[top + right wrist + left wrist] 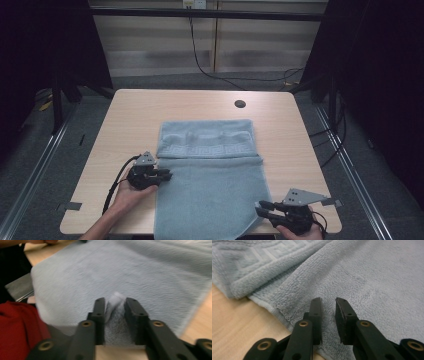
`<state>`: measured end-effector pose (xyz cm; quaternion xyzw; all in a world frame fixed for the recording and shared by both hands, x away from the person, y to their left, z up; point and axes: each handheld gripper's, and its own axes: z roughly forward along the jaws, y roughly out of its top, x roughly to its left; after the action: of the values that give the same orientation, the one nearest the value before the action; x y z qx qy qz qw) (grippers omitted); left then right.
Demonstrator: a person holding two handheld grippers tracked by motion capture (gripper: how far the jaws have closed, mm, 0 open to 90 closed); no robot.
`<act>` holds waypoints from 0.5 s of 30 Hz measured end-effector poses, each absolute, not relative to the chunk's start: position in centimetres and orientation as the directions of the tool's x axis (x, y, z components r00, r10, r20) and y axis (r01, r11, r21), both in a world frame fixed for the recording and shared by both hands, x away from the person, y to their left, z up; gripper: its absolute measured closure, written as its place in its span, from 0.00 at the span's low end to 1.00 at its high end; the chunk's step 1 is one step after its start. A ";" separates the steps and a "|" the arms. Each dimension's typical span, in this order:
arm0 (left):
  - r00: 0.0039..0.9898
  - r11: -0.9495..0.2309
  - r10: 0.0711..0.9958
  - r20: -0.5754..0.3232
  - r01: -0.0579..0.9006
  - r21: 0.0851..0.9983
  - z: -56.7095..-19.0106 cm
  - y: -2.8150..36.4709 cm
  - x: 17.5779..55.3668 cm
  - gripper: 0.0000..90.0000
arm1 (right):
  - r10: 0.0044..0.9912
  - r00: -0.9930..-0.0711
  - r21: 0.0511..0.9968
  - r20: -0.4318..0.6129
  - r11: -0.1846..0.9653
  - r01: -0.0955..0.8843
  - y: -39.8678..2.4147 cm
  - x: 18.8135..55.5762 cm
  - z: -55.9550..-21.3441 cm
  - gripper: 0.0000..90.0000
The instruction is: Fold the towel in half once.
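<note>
A light blue towel (212, 192) lies on the wooden table (135, 115), reaching from mid-table to the near edge. Its far end is folded back toward me, showing a patterned band (205, 149). My left gripper (166, 175) rests at the towel's left edge, just below the fold. In the left gripper view its jaws (328, 302) stand a little apart over the towel (374, 277) hem with nothing pinched. My right gripper (260, 207) is at the towel's near right corner. A raised tuck of towel (115, 300) is bunched between its jaws (115, 303).
A round cable hole (240, 104) sits near the table's far edge. Bare wood flanks the towel on both sides. Grey tape tabs (70, 205) mark the near corners. Red clothing (15, 327) shows beyond the table's near edge. Black cables (200, 60) hang behind the table.
</note>
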<state>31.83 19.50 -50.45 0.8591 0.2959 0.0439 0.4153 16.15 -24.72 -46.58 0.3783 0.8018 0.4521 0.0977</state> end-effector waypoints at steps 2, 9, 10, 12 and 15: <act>0.830 -0.483 0.523 -0.196 0.478 0.734 -50.4 19.6 31.5 0.81 | 0.712 -0.678 0.808 0.184 0.283 0.517 -25.1 16.8 -46.1 0.71; 0.848 -0.493 0.494 -0.191 0.454 0.743 -50.1 19.6 30.7 0.75 | 0.739 -0.653 0.821 0.164 0.265 0.506 -25.1 24.0 -45.7 0.64; 0.844 -0.478 0.495 -0.206 0.463 0.747 -49.9 19.7 31.0 0.75 | 0.756 -0.637 0.816 0.153 0.267 0.513 -25.0 25.5 -45.8 0.62; 0.836 -0.448 0.510 -0.200 0.457 0.768 -49.1 20.2 31.7 0.74 | 0.770 -0.619 0.804 0.158 0.263 0.533 -24.8 28.6 -46.2 0.62; 0.806 -0.376 0.556 -0.203 0.461 0.803 -47.8 21.1 33.6 0.74 | 0.786 -0.597 0.796 0.158 0.257 0.549 -24.6 32.6 -46.8 0.62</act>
<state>33.59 21.08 -47.76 0.8280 0.3071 0.0505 0.4664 32.58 -24.58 -46.77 0.4274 0.7809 0.4346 0.1367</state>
